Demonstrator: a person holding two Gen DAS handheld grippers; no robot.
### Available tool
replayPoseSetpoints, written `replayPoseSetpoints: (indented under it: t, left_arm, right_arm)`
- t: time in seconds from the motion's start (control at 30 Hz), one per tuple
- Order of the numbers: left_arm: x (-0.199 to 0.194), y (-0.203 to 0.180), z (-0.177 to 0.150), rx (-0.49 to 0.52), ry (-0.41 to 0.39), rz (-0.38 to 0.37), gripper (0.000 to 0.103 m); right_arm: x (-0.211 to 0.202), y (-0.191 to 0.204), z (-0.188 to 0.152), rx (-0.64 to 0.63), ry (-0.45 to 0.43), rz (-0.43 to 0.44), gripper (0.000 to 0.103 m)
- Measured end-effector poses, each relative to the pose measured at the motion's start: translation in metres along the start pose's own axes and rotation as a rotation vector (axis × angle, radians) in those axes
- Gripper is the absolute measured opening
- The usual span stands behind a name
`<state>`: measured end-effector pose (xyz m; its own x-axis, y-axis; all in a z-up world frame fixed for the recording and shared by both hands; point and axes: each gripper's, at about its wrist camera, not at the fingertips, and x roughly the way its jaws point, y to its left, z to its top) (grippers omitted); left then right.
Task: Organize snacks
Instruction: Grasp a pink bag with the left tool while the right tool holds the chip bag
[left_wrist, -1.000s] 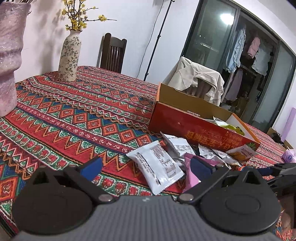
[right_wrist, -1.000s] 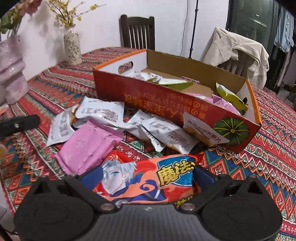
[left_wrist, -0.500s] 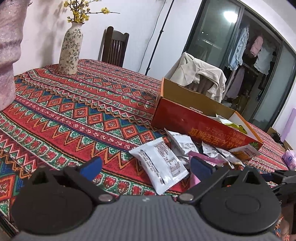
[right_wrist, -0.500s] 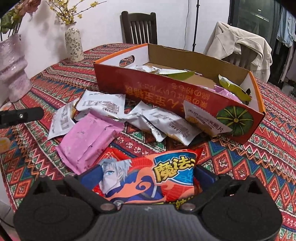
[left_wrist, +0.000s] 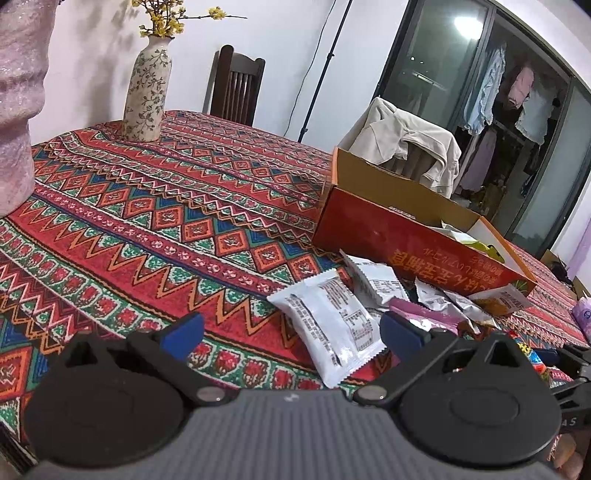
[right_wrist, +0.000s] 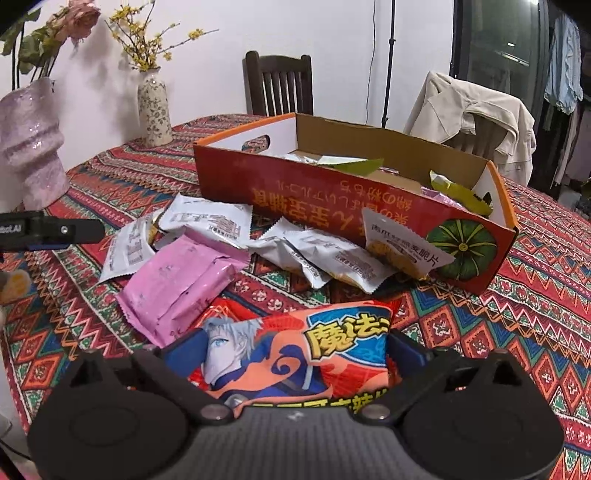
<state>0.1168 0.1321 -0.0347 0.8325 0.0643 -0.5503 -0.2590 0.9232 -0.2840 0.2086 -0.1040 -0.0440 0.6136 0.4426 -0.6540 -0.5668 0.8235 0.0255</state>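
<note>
Your right gripper (right_wrist: 277, 354) is clamped on the orange snack bag (right_wrist: 295, 350) printed with a white-haired cartoon figure and yellow characters; the bag fills the lower middle of the right wrist frame, pinched between the two blue pads (right_wrist: 404, 349) and raised above the tablecloth (right_wrist: 535, 314).

Just above it in the frame, left of centre, lies a pink packet (right_wrist: 177, 284) flat on the cloth, its upper corner tucked under a white packet (right_wrist: 210, 221). More white packets (right_wrist: 332, 262) are scattered to the right, against the front wall of the red cardboard box (right_wrist: 314, 192), and one leans on that wall beside the green pumpkin picture. The box sits in the middle of the frame, open at the top, with green and yellow wrappers (right_wrist: 458, 192) and other snacks already inside.

Your left gripper (left_wrist: 291, 332) is spread wide and holds nothing. In the left wrist view its blue pads (left_wrist: 183, 334) sit at the lower middle, and a white packet with black print (left_wrist: 328, 321) lies on the cloth between them, not touched by either pad. The pink packet (left_wrist: 424, 314) shows just past the right-hand pad, with the red box (left_wrist: 406, 240) at right of centre.

Farther out, a floral vase (right_wrist: 153, 110) with yellow blossoms stands at the upper left, a pale pink vase (right_wrist: 31, 144) at the left edge, a dark wooden chair (right_wrist: 279, 85) at top centre and a beige jacket (right_wrist: 469, 114) draped over another chair at upper right.
</note>
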Motion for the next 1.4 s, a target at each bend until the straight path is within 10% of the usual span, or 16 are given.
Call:
replayPoseSetpoints:
  t: [0.93, 1.23, 1.4]
  left_arm:
    - [0.037, -0.114, -0.012, 0.333, 0.076, -0.056, 0.102]
    - [0.050, -0.124, -0.018, 0.369, 0.132, -0.054, 0.065]
    - [0.049, -0.123, -0.018, 0.363, 0.128, -0.067, 0.063]
  right_arm:
    - [-0.034, -0.057, -0.006, 0.167, -0.137, -0.050, 0.096]
    - [-0.030, -0.064, -0.009, 0.180, -0.150, -0.039, 0.095]
    - [-0.023, -0.064, -0.007, 0.192, -0.114, -0.035, 0.097]
